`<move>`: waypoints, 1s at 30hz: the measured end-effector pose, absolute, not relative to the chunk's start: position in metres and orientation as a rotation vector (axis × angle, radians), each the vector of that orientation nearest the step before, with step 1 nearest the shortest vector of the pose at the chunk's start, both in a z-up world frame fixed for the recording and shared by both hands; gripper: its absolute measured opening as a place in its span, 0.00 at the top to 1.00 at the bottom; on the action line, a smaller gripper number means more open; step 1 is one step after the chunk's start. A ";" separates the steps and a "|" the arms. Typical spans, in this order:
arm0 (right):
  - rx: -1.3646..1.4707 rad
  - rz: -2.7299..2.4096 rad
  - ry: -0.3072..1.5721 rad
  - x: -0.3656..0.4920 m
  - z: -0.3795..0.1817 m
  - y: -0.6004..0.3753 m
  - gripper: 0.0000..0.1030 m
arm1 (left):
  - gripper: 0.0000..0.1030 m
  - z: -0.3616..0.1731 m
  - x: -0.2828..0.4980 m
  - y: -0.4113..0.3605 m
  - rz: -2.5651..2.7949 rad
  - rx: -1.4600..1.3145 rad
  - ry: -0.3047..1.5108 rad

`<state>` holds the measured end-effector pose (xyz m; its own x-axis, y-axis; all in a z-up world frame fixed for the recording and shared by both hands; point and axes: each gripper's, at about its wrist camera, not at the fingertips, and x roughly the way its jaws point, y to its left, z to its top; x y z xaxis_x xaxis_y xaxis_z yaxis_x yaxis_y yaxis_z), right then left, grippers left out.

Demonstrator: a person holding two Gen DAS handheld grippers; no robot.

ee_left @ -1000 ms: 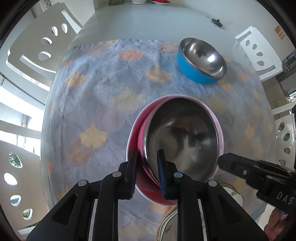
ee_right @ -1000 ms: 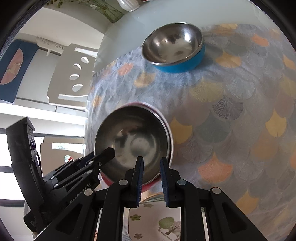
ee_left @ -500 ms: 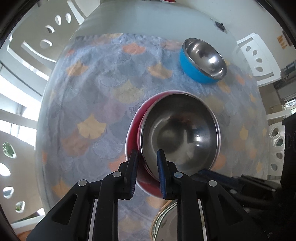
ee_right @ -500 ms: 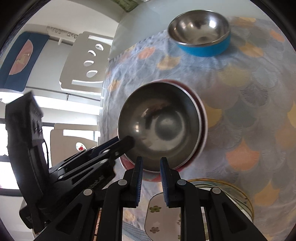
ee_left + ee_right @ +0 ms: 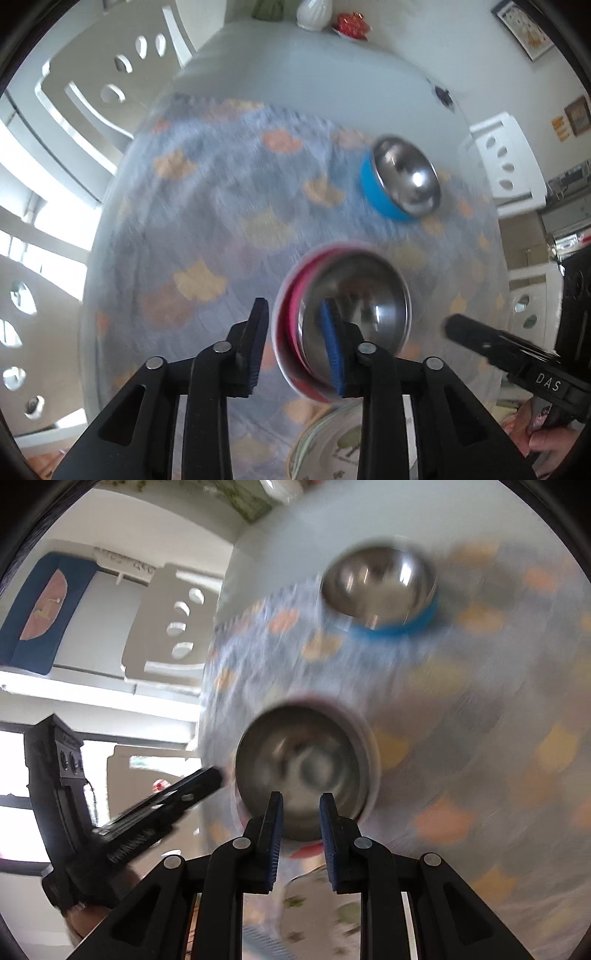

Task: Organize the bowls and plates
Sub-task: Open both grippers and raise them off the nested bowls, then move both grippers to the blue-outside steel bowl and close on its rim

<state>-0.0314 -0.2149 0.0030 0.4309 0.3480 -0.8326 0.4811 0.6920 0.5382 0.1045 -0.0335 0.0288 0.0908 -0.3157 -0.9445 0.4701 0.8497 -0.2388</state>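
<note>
Motion blur smears both views: the fan-patterned blue cloth (image 5: 229,206) loses its detail, and the pink steel-lined bowl (image 5: 306,764) has soft edges. The flower-printed plate (image 5: 332,443) is cut off by the lower edge and partly hidden behind the black jaws

Daylight fills both views, coming from the windows (image 5: 44,206) at the left, which are blown out to plain white. The scene is bright overall. Motion blur smears the patterned tablecloth (image 5: 229,206) in both pictures — worst in the right wrist view, where the blue bowl (image 5: 380,587) and the pink bowl (image 5: 306,764) are soft streaks. In the left wrist view the blue bowl (image 5: 402,181) carries sharp glints on its steel inside. The black fingers (image 5: 255,347) close to each lens stay crisp. Fisheye bending curves the chairs (image 5: 110,81) and walls, and a dark ring closes off the corners.
</note>
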 end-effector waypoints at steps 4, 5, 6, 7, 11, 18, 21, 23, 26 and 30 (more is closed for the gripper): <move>0.810 -0.161 1.105 -0.033 0.009 -0.252 0.46 | 0.38 0.043 0.144 -0.047 -0.572 0.097 1.304; 0.806 -0.175 1.105 -0.032 0.006 -0.262 0.46 | 0.35 0.044 0.157 -0.057 -0.576 0.087 1.285; 0.834 -0.185 1.097 -0.032 0.001 -0.274 0.46 | 0.35 0.044 0.166 -0.064 -0.578 0.085 1.275; 0.865 -0.187 1.084 -0.032 -0.003 -0.282 0.46 | 0.35 0.042 0.174 -0.075 -0.583 0.086 1.271; 1.106 -0.199 1.015 -0.027 -0.035 -0.326 0.46 | 0.35 0.022 0.197 -0.118 -0.628 0.100 1.297; 1.238 -0.226 0.972 0.005 -0.075 -0.354 0.46 | 0.35 -0.015 0.185 -0.186 -0.700 0.273 1.301; 1.243 -0.230 0.981 0.012 -0.084 -0.356 0.46 | 0.36 -0.030 0.185 -0.195 -0.700 0.277 1.337; 1.215 -0.235 0.996 0.019 -0.089 -0.355 0.46 | 0.37 -0.040 0.186 -0.201 -0.699 0.285 1.352; 1.193 -0.246 1.022 0.027 -0.098 -0.354 0.46 | 0.42 -0.051 0.189 -0.205 -0.696 0.284 1.370; 1.138 -0.279 1.060 0.037 -0.108 -0.352 0.46 | 0.63 -0.062 0.188 -0.209 -0.693 0.292 1.374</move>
<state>0.0370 -0.3515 -0.1079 0.5140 0.3108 -0.7995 0.6645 0.4451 0.6002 0.1884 -0.2092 -0.0624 0.0392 -0.2800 -0.9592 0.6051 0.7705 -0.2002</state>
